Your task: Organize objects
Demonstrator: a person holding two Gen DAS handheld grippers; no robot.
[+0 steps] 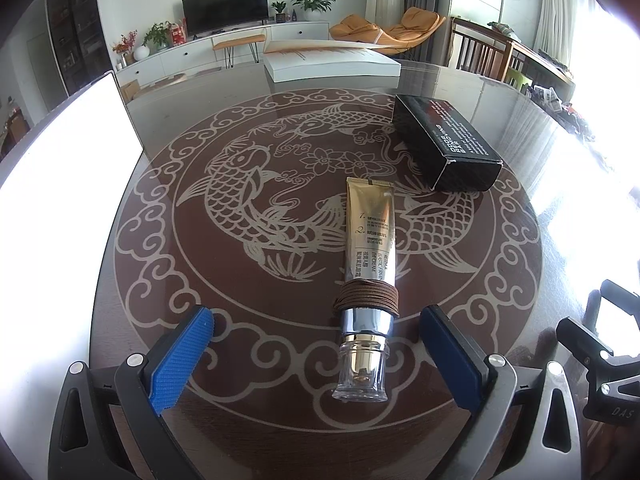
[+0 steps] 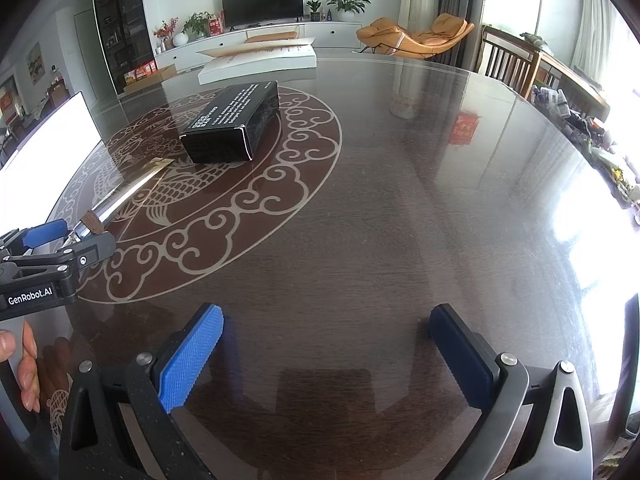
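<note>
A gold cream tube (image 1: 370, 236) with a clear cap and a brown cord wound round its neck lies on the round fish-patterned table (image 1: 200, 264), cap towards me. My left gripper (image 1: 316, 320) is open, its blue pads either side of the tube's cap end, not touching it. A black box (image 1: 446, 142) lies beyond the tube to the right. In the right wrist view the box (image 2: 234, 124) and tube (image 2: 128, 192) lie at the left, with the left gripper (image 2: 68, 236) at the tube's cap. My right gripper (image 2: 326, 320) is open and empty over bare table.
A flat white box (image 1: 332, 62) lies at the table's far edge. A bright white panel (image 1: 68, 152) stands at the left. Wooden chairs (image 2: 508, 56) stand beyond the table on the right. The right gripper's body (image 1: 600, 352) shows at the right edge of the left wrist view.
</note>
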